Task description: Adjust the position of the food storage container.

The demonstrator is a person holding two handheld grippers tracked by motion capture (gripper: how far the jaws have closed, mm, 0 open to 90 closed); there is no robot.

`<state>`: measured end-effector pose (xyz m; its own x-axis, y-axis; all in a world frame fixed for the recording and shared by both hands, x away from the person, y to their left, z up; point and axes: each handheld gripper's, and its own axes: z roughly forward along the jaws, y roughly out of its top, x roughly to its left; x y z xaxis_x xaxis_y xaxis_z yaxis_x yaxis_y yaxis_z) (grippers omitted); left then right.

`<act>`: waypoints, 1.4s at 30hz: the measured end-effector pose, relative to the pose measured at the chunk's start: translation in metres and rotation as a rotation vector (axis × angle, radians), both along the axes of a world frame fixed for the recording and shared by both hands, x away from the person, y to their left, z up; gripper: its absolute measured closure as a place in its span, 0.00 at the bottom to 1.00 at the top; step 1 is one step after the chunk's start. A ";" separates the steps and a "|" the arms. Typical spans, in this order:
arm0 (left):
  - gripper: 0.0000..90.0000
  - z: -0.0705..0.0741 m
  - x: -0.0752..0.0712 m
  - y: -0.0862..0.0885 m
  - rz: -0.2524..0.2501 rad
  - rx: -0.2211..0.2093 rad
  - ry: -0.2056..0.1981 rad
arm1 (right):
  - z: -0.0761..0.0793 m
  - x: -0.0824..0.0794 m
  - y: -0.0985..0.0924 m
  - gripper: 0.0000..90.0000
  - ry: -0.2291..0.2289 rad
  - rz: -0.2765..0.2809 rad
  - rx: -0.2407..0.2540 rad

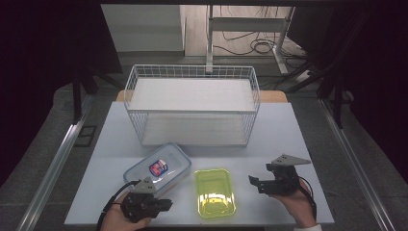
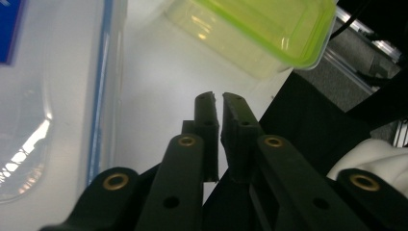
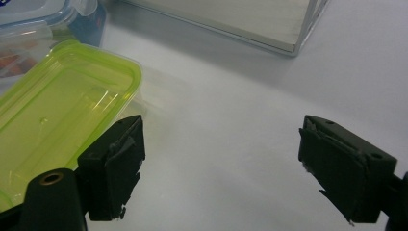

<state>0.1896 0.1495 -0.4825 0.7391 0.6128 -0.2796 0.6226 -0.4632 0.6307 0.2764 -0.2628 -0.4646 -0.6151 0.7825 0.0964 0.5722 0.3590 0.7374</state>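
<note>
Nothing appears to have been moved into the white wire basket [image 1: 192,72] at the far side of the pale bench [image 1: 288,125]; its two tiers stand bare, so the work looks to be at its start. Both containers sit on the near part of the bench. The clear rectangular plastic box with a blue-trimmed lid [image 1: 158,169] lies near the left gripper [image 1: 166,205], and the translucent lime-green rectangular plastic tub [image 1: 214,192] rests just beside it, between the two grippers.

The left gripper [image 2: 219,98] has its jaws drawn together with only a sliver between them and nothing caught there; it points across bare bench between the clear box [image 2: 53,96] and the green tub [image 2: 260,29]. The right gripper [image 1: 254,183] stands wide open and empty, its jaws [image 3: 221,159] spread over bare bench with the green tub [image 3: 62,125] just beside one jaw. By my judgement, every grasp and placement is yet to come.

A blue and red label [image 1: 158,168] shows through the clear box's lid, but its writing is too small to read. No other lettering is legible.
</note>
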 end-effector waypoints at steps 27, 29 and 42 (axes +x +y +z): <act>1.00 -0.019 0.007 0.020 0.076 0.045 0.028 | -0.003 0.000 0.001 0.19 0.016 0.000 -0.011; 1.00 -0.019 0.007 0.021 0.071 0.048 0.028 | -0.003 0.001 0.001 0.19 0.017 0.000 -0.012; 1.00 -0.019 0.013 0.035 0.112 0.058 0.029 | -0.003 0.000 0.001 0.19 0.023 0.002 -0.014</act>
<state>0.2025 0.1840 -0.5019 0.6573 0.7070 -0.2610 0.6898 -0.4250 0.5861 0.2766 -0.2613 -0.4675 -0.6147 0.7824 0.0995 0.5880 0.3706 0.7190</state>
